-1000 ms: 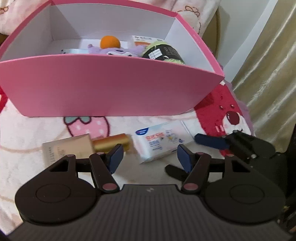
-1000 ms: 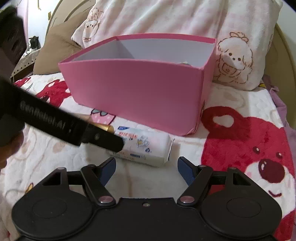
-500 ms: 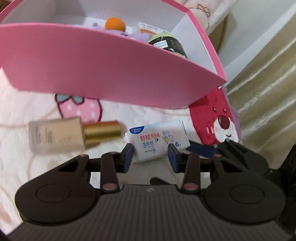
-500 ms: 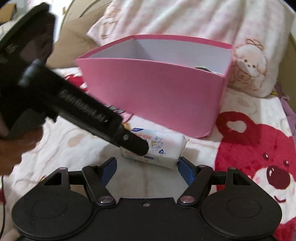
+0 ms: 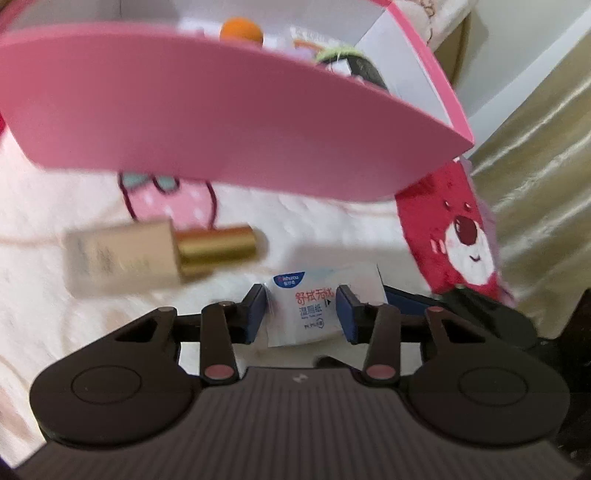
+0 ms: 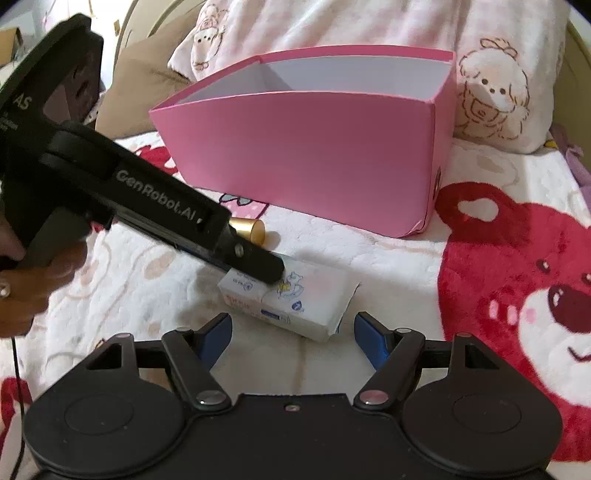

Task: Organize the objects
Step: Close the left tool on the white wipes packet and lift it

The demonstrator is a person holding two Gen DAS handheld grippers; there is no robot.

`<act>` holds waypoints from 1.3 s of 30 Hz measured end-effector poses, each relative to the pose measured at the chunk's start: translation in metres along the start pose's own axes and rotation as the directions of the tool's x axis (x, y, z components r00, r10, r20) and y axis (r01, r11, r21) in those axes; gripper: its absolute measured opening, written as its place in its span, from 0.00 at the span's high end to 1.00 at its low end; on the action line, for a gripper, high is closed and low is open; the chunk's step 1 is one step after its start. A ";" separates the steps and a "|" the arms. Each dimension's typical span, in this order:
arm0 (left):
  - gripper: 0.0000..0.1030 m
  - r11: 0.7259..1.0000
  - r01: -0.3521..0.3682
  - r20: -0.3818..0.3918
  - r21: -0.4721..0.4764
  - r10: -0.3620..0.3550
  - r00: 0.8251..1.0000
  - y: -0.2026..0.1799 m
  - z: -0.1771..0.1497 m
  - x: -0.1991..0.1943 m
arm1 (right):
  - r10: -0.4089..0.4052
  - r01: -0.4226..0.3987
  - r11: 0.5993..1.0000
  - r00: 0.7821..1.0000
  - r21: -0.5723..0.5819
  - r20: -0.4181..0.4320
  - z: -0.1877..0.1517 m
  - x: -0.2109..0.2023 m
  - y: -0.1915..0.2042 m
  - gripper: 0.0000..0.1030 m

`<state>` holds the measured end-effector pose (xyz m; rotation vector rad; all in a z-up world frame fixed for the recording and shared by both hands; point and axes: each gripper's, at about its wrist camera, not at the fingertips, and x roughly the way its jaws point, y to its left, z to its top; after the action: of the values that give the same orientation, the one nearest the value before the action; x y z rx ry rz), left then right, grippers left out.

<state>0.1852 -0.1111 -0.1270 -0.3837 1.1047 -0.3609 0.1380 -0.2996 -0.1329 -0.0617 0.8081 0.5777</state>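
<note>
A white wet-wipes pack (image 5: pixel 314 306) lies on the bed blanket in front of the pink box (image 5: pixel 221 122). My left gripper (image 5: pixel 301 312) has its blue pads on both sides of the pack's near end and is shut on it. In the right wrist view the left gripper's tip (image 6: pixel 258 264) presses on the pack (image 6: pixel 295 299). My right gripper (image 6: pixel 291 336) is open and empty, just short of the pack. A beige cosmetic tube with a gold cap (image 5: pixel 155 254) lies to the left of the pack.
The pink box (image 6: pixel 314 147) holds an orange ball (image 5: pixel 242 31), a dark green can (image 5: pixel 354 66) and other small items. The blanket has red bear prints (image 6: pixel 524 280). A pillow (image 6: pixel 369 26) lies behind the box. A curtain (image 5: pixel 546 192) hangs at right.
My left gripper has moved forward and down over the wipes pack and its fingers have closed from wide open onto the pack. My right gripper stays open and has crept closer.
</note>
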 end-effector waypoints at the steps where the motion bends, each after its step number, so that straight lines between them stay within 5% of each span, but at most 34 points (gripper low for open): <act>1: 0.61 1.000 0.001 -0.003 -0.014 -0.001 1.000 0.001 -0.001 0.002 | -0.005 0.005 1.000 1.000 0.002 0.003 -0.001 0.001 0.001 0.27; 7: 0.61 0.998 0.004 0.006 -0.059 -0.004 1.000 0.006 -0.006 0.002 | -0.100 0.100 0.993 0.995 -0.054 0.007 -0.004 0.010 0.017 0.26; 18: 0.62 1.000 -0.018 0.045 -0.003 0.018 0.999 -0.009 -0.015 -0.010 | -0.158 0.158 0.986 0.987 -0.055 0.003 -0.004 0.005 0.033 0.23; 39: 0.63 0.998 0.048 0.082 -0.047 -0.044 0.996 0.006 -0.035 -0.086 | -0.033 0.034 0.999 0.999 -0.041 0.024 0.019 -0.036 0.072 0.14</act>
<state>0.1190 -0.0703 -0.0765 -0.4640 1.0281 -0.3563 0.0941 -0.2509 -0.0829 -0.1059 0.7708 0.5622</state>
